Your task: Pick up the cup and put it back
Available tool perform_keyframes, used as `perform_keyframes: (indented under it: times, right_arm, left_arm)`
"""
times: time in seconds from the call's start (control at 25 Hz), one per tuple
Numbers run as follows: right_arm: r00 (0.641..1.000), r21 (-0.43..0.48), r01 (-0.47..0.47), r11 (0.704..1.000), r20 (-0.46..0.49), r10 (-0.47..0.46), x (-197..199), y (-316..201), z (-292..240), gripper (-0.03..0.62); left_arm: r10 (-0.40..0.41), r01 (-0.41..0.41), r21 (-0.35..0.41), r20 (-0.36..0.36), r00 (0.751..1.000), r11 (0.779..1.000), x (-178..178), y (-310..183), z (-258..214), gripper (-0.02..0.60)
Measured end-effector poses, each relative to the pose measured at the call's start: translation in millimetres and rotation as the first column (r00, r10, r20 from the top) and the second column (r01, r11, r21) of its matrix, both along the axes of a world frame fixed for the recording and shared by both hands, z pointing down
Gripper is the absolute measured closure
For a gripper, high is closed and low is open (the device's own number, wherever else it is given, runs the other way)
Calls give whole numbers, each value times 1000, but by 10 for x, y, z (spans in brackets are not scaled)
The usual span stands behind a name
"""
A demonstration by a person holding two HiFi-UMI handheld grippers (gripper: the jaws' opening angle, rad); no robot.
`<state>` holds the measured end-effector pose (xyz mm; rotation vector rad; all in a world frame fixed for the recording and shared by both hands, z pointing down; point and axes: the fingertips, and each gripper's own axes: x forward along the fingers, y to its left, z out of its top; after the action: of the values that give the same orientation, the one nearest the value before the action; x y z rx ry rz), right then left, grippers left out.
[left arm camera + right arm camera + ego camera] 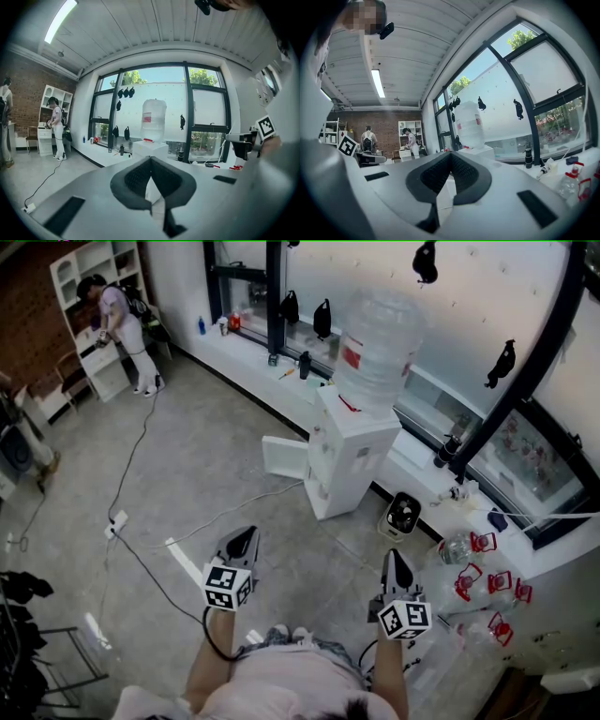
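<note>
Approach stage; no grasp begun. The left hand-held gripper (246, 533) and right hand-held gripper (395, 556) are held out over the floor towards the water dispenser (345, 463), well short of it. Each has its jaws together on nothing. The cup cannot be made out in any view. Judged next: find the cup, close in, part one pair of jaws
</note>
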<state>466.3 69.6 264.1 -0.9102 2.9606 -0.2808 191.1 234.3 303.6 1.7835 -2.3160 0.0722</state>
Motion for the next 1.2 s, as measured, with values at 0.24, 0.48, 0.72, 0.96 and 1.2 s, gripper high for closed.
perform_keyframes:
  times: [0.24,0.48,0.72,0.96,1.2]
  right_arm:
    - [1000,-13,27,1000,13,-27,-27,67,20,578]
    - [999,-24,48,999,15,-48,-60,89,49,578]
    - [998,-35,54,998,23,-54,-63,99,72,577]
    - [998,-45,52,998,28,-51,-72,115,70,578]
    - [998,-48,54,997,27,-53,-73,123,80,577]
  left_arm:
    - [5,-5,-6,-10,1000,1000,21,17,46,557]
    - [16,-16,12,-22,1000,1000,44,10,39,555]
    - [35,-33,44,-61,998,998,64,26,29,549]
    - [38,-33,64,-78,996,997,33,37,8,338]
    - [61,-49,122,-92,994,991,56,34,-57,225]
